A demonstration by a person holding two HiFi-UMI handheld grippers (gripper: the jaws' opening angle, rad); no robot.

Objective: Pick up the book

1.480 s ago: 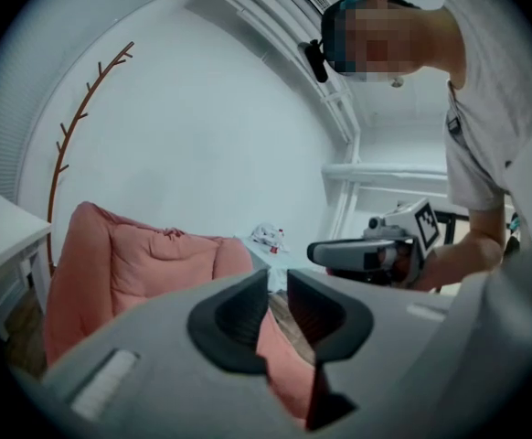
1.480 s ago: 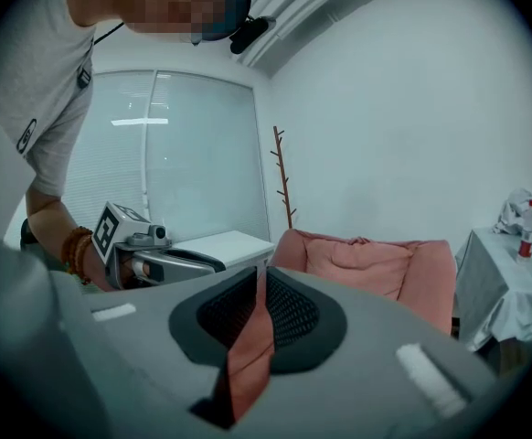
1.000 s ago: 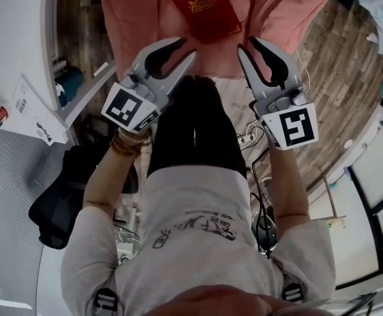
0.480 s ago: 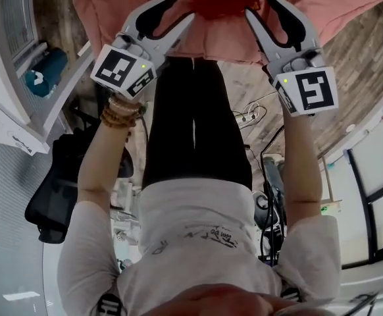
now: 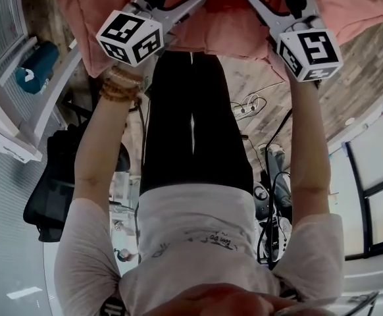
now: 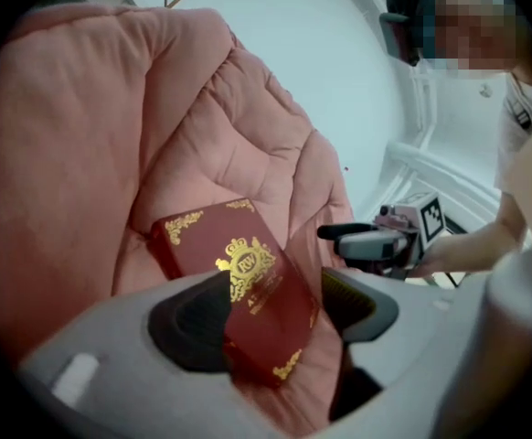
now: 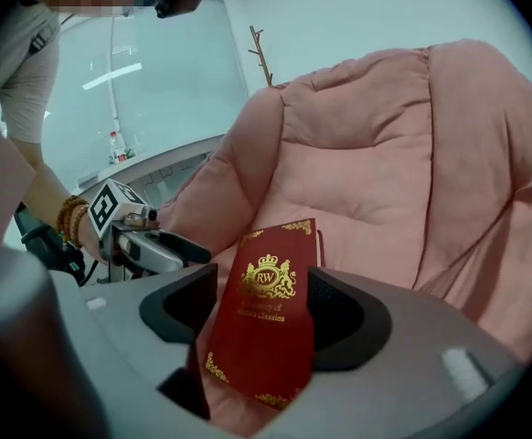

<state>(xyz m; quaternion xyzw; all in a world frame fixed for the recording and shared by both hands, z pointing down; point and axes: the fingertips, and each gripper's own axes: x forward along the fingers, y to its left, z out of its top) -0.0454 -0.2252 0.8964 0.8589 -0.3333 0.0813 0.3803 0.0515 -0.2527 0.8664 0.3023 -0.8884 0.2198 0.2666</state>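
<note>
Wood-plank floor (image 5: 349,78) and pale walls made up the room, with white shelving (image 5: 20,104) at the head view's left edge.

1. Lounge chair (image 7: 403,181): pink, quilted and thickly padded. It filled both gripper views and the top of the head view.

2. Person: stood before the chair in a pale printed T-shirt (image 5: 198,236) and black trousers (image 5: 195,124), both arms stretched toward the seat.

3. Left tongs (image 6: 275,314): grey body, black pads, marker cube (image 5: 131,37) at the rear. The jaws stood spread, having just been opening. The book showed in the gap between them, and the pads were not closed on it.

4. Right tongs (image 7: 264,316): same make, with its own cube (image 5: 310,52). These jaws were likewise spread after just opening. The book was framed between the pads, and nothing was pinched.

5. Book (image 6: 220,254): red hardback with a gilt crest lettered "RW" and gilt corner ornaments. It lay front cover up on the chair's seat padding, unlifted. The two tongs faced it from either side.

6. Bead bracelets (image 5: 116,87): several strands, worn on the left wrist.

7. Power strip and cables (image 5: 247,104): lay on the floor beside the legs.
</note>
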